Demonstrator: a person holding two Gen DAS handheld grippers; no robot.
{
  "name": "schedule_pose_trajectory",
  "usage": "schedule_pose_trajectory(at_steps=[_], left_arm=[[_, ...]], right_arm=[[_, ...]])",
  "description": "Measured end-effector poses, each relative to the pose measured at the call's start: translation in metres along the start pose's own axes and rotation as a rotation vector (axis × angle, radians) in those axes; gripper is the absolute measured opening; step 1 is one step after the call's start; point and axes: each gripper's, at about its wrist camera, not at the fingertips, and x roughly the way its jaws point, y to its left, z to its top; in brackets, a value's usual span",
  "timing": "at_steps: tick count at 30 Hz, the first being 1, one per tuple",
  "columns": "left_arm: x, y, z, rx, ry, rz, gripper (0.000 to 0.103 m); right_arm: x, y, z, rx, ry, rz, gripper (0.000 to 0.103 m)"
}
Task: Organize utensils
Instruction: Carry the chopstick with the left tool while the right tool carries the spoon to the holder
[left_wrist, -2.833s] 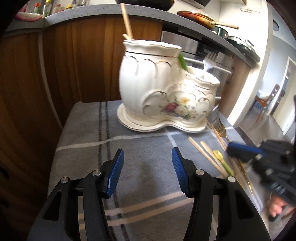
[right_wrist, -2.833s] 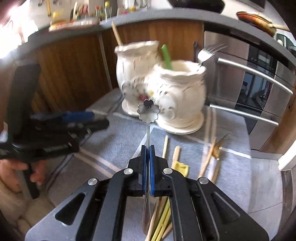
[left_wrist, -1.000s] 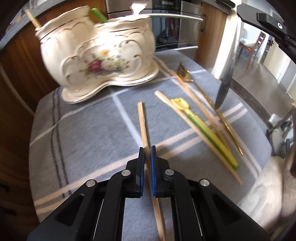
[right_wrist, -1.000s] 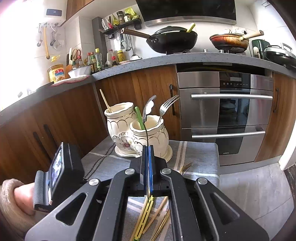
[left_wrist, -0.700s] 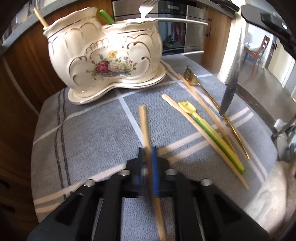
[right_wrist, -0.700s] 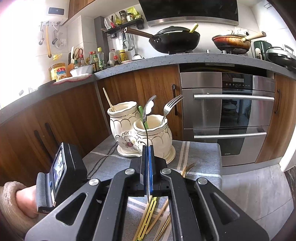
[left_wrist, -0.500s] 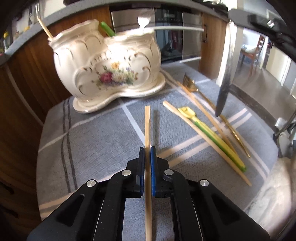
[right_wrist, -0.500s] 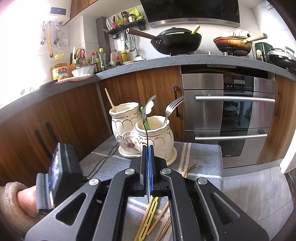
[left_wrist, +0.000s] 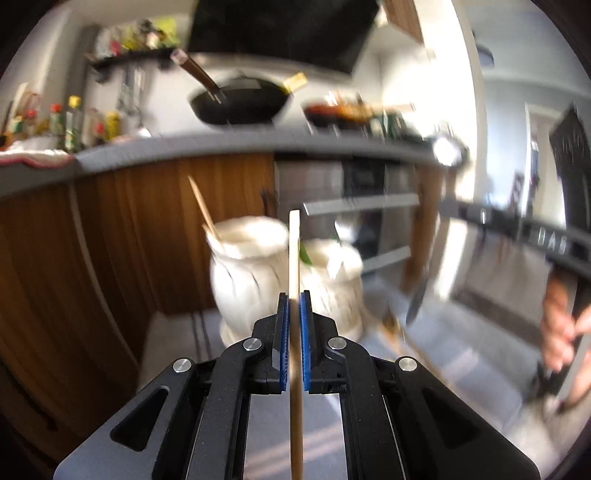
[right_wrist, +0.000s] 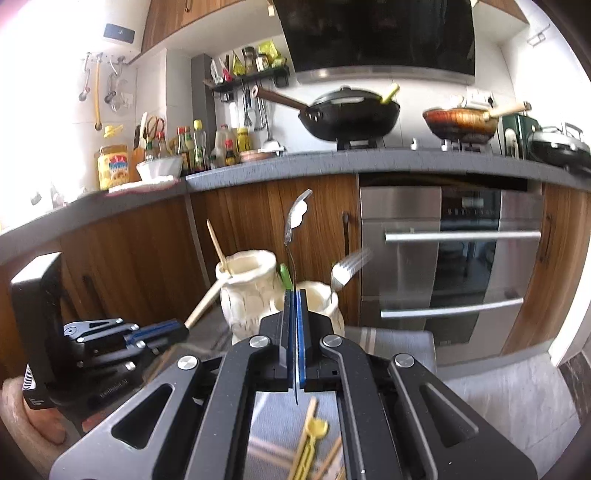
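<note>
On the left, the left gripper (left_wrist: 294, 295) is clamped tight on a wooden chopstick (left_wrist: 294, 254), its tip reaching up in front of the white ceramic holder (left_wrist: 251, 273) beyond. To the right, the right gripper (right_wrist: 294, 293) pinches a slim metal spoon (right_wrist: 293, 221) upright, near side of the holder's two cups.

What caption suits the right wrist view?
Right tool grips a silver spoon before the ceramic holder; left tool holds a wooden chopstick.
</note>
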Motion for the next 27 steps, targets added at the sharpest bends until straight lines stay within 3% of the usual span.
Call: schedule_pose_trajectory(at_steps=[4,10,18,27], left_arm=[[0.000,0.021,0.028,-0.063,-0.127,-0.008,0.006],[0.023,0.045,0.065,-0.143,-0.233,-0.060,0.006],[0.078,0.055,0.098,-0.179,-0.265,-0.096,0.006],[0.131,0.049,0.103,-0.139,-0.260,-0.021,0.006]], right_arm=[[0.014,0.000,0.024,0.008,-0.053,-0.013,0.001],[0.041,-0.017,0.040,0.077,-0.116,-0.005,0.001],[0.068,-0.034,0.032,0.099,-0.108,0.018,0.001],[0.096,-0.036,0.014,0.056,0.008,0.037,0.001]])
